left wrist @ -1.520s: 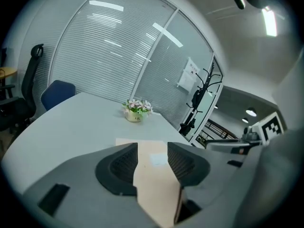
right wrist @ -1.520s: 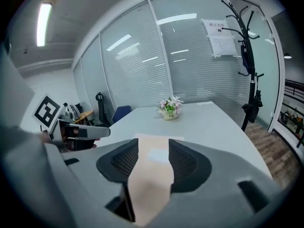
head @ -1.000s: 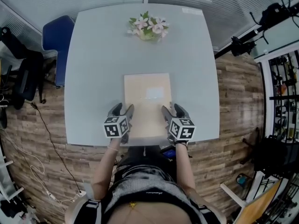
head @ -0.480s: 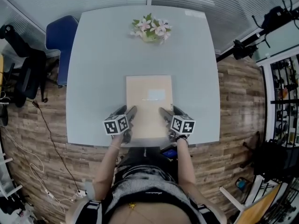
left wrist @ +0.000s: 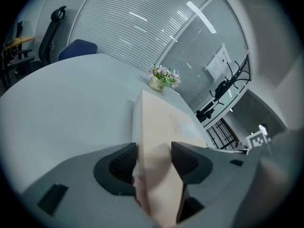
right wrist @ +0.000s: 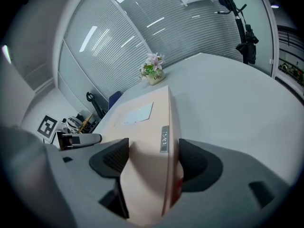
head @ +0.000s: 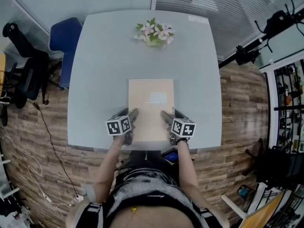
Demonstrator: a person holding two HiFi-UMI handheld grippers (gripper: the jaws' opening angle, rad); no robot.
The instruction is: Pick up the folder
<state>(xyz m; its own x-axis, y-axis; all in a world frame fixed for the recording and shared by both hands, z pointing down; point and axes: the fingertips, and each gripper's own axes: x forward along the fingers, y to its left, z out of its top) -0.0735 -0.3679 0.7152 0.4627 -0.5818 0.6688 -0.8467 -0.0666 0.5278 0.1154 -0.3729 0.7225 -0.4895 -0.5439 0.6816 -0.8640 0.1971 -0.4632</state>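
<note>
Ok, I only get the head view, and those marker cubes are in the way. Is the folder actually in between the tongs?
Observer: Yes. The left gripper view shows the folder edge between the left tongs, which are closing.
Operator: And the other one?
Observer: Same there. The right tongs straddle the opposite edge and are closing too.
Operator: Is there anything on that side?
Observer: A small grey label on the folder's side wall, just ahead of the pads.
</note>
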